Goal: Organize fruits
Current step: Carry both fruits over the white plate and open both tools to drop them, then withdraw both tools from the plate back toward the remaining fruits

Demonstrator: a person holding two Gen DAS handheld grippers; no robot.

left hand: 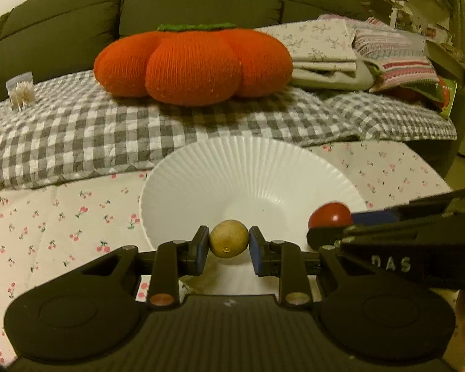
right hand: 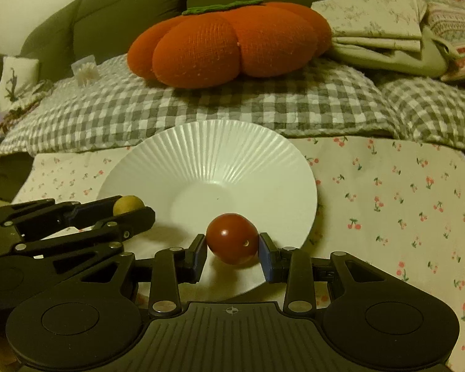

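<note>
Holding two fruits: both hand-held grippers were loaded above the near edge of the white ribbed plate (left hand: pixel 251 170).
Left gripper (left hand: pixel 229 248): clenched on a small yellow-brown fruit (left hand: pixel 229 238), one pad on each side, the fruit's ends free above and below.
Right gripper (right hand: pixel 232 249): grasping a red tomato (right hand: pixel 232 238) the same way, its long axis running roughly across, from pad to pad.
Where the fruits were: each hung between its own fingers, over the plate's near rim rather than resting on it, as far as the views showed.
Key relation: the plate's flat centre lay straight ahead of and below both grippers, between them, with the left one nearer the plate's left side and the right one nearer its middle front.
Nearer hand: neither clearly; both sat about equally close.
Judged step: lowering and letting go onto the plate seemed next.
Risk: round fruits might roll down the sloped rim.
Backdrop: an orange pumpkin cushion (left hand: pixel 192 65) sat behind on a checked blanket (left hand: pixel 77 130).
</note>
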